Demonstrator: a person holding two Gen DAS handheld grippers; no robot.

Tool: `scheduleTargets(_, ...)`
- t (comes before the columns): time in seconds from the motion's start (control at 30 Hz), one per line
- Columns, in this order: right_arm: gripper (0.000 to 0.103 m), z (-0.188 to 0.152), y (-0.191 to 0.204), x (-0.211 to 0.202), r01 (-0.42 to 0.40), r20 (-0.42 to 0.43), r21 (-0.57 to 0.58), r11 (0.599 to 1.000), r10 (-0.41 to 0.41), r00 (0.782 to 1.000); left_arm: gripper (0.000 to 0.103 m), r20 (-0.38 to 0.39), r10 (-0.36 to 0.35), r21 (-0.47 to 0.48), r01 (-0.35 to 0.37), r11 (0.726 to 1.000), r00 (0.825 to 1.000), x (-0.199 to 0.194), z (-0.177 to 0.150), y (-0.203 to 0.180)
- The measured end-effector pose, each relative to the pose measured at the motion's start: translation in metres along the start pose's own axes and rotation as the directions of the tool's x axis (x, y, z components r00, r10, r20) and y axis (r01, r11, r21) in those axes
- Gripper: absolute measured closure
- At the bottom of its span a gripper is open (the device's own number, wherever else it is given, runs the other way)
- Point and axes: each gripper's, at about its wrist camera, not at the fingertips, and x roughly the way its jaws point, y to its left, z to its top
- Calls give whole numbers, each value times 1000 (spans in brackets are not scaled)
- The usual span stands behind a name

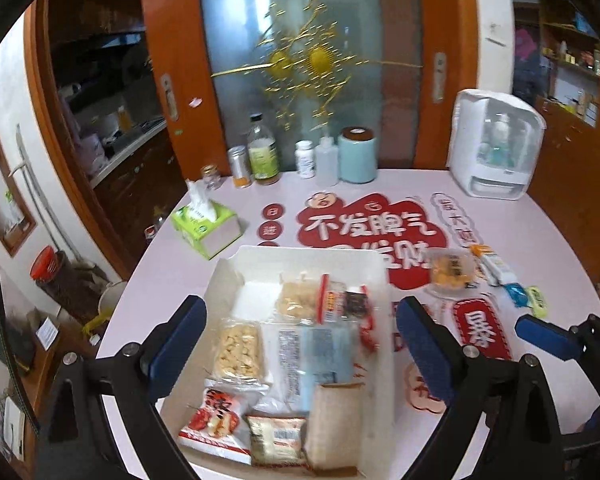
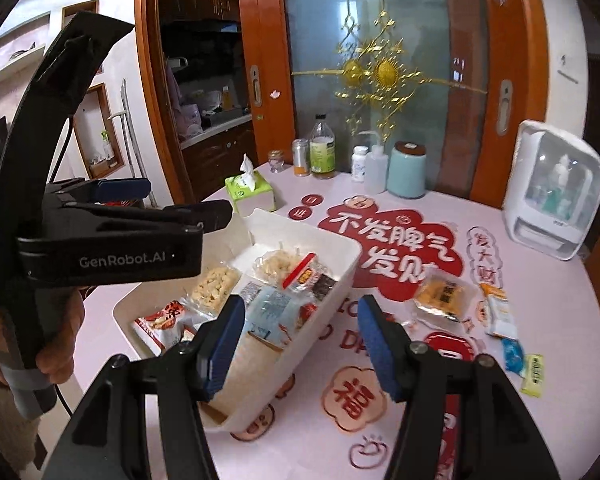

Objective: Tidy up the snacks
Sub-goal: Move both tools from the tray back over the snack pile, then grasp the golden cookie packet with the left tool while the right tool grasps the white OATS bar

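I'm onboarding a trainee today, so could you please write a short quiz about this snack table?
1. True or false: both tools hold a snack.
2. Where do the loose snacks lie relative to the white box? A) its right B) its left C) behind it
3. Fill in: the green tissue box stands on the box's far ___ side.

Key: 1. False: the left tool and right tool are open and empty. 2. A, such as the orange cracker pack. 3. Left.
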Motion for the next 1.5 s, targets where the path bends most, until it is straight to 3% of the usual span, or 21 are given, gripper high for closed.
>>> scheduleTargets(0.3,44,1,-62,-51,163,24,16,987,-163,986,7,7,-104,68,103,992,995,-20,17,-63)
scheduleTargets(0.47,44,15,-119,-61,240,12,68,968,-241,970,7,-6,-138,118,138,983,990,-5,35,-109)
scheduleTargets(0.57,44,26,-152,-65,314,24,95,945,-317,948,7,-11,-151,138,151,979,989,8,49,-135)
scheduleTargets(0.7,44,38,-189,-60,344,7,129,930,-348,938,7,-52,-194,140,199,970,980,36,66,-168)
scheduleTargets(0.87,44,40,-238,-23,357,-81,182,916,-347,934,7,-132,-217,140,235,962,967,95,73,-210)
scheduleTargets(1.03,44,26,-279,36,356,-201,232,905,-314,928,7,-237,-147,154,187,970,960,176,59,-247)
scheduleTargets(1.1,44,18,-290,63,353,-248,238,905,-294,923,7,-282,-131,143,177,974,950,207,52,-254)
scheduleTargets(1.2,44,7,-299,97,354,-313,250,901,-271,910,7,-386,-119,120,177,977,915,256,37,-262)
scheduleTargets(1.33,44,-7,-310,143,346,-386,272,898,-227,894,7,-456,-128,85,186,979,881,292,19,-265)
scheduleTargets(1.5,44,-17,-318,182,339,-437,301,892,-187,880,7,-485,-130,60,181,982,865,316,5,-268)
